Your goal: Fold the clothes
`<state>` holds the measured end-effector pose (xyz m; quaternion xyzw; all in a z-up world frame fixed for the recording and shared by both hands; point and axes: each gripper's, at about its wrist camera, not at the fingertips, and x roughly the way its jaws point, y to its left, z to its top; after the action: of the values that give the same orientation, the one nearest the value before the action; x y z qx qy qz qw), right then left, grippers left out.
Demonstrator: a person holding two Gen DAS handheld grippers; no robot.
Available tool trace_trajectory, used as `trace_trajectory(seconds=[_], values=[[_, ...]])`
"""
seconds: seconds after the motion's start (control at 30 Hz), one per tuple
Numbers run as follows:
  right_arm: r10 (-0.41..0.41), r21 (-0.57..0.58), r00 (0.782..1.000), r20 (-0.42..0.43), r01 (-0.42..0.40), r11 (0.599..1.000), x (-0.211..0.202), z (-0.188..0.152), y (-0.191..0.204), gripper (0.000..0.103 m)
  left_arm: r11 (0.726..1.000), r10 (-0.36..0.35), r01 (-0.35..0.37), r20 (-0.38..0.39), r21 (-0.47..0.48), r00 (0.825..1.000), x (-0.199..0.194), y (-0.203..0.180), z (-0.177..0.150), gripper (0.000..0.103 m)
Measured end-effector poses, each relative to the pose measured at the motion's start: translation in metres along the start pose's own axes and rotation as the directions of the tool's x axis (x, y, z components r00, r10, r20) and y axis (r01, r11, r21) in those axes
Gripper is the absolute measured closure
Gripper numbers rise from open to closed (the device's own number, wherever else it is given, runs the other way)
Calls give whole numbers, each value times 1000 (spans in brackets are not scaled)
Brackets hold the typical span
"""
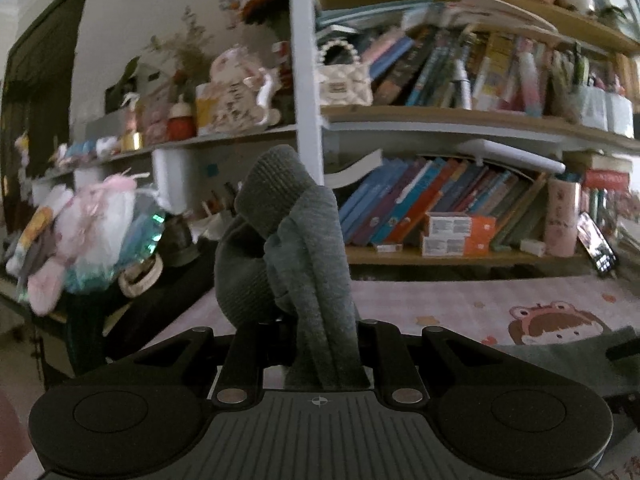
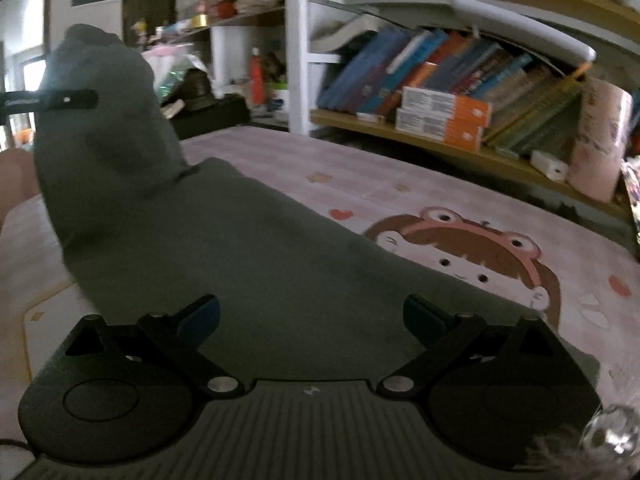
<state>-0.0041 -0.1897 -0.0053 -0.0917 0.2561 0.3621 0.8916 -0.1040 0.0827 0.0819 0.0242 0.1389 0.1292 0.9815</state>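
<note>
The dark grey ribbed knit garment (image 1: pixel 288 240) is bunched into thick folds between my left fingers, which are clamped together on it; the cloth rises in a rolled hump straight ahead of the tips and one fold trails back down between the finger arms toward the gripper body. My left gripper (image 1: pixel 316 328) holds this part up off the bed.

From my right wrist view, the same garment (image 2: pixel 240 256) spreads flat under and ahead of my right fingers, then climbs to a lifted peak far to the left of them, where the dark tip of my left gripper (image 2: pixel 68 100) pinches it. My right gripper (image 2: pixel 312 316) has its fingers spread wide apart, one blue-padded tip (image 2: pixel 202 316) to each side, with the grey cloth lying between and beneath them; I cannot tell whether the pads touch the fabric.

The garment rests on a pale pink bedsheet printed with a cartoon girl in a frog hat (image 2: pixel 472 256), whose face lies just ahead and to the right of my right fingers. Beyond the sheet, farther ahead, stands a wooden bookshelf packed with leaning books (image 2: pixel 460 80), with two stacked orange-and-white boxes (image 2: pixel 444 116) on its lower board. A white upright post (image 1: pixel 306 80) rises directly behind the lifted cloth in my left wrist view.
</note>
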Motion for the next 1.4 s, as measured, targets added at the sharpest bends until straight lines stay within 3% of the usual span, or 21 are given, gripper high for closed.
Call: trace_trajectory(seconds=[0.43,0.73,0.97,1.07,1.13,1.27,1.37,1.4], values=[[-30,-34,997,-68,28,999,12,-6,2,4,978,-79,86,-46,192,996,2,-55,-14,86],[-30,-33,997,-72,28,999,13,-6,3,3,930,-167,205,-144,305,975,8,-98,-39,78],[-33,-38,997,-74,31,999,14,-6,4,3,869,-220,310,-261,385,940,18,-132,-68,30],[-34,-39,997,-74,31,999,14,-6,4,3,853,-196,295,-259,431,946,15,-143,-74,26],[-35,-41,997,-74,32,999,14,-6,4,3,850,-207,306,-262,430,943,11,-143,-71,26],[-35,-42,997,-74,32,999,14,-7,4,3,846,-330,402,-248,350,911,-4,-127,-54,23],[-34,-41,997,-73,31,999,14,-7,4,3,849,-435,470,-183,241,881,-14,-100,-35,23],[-34,-41,997,-73,31,999,15,-7,4,3,856,-453,475,-150,202,879,-17,-90,-27,23]])
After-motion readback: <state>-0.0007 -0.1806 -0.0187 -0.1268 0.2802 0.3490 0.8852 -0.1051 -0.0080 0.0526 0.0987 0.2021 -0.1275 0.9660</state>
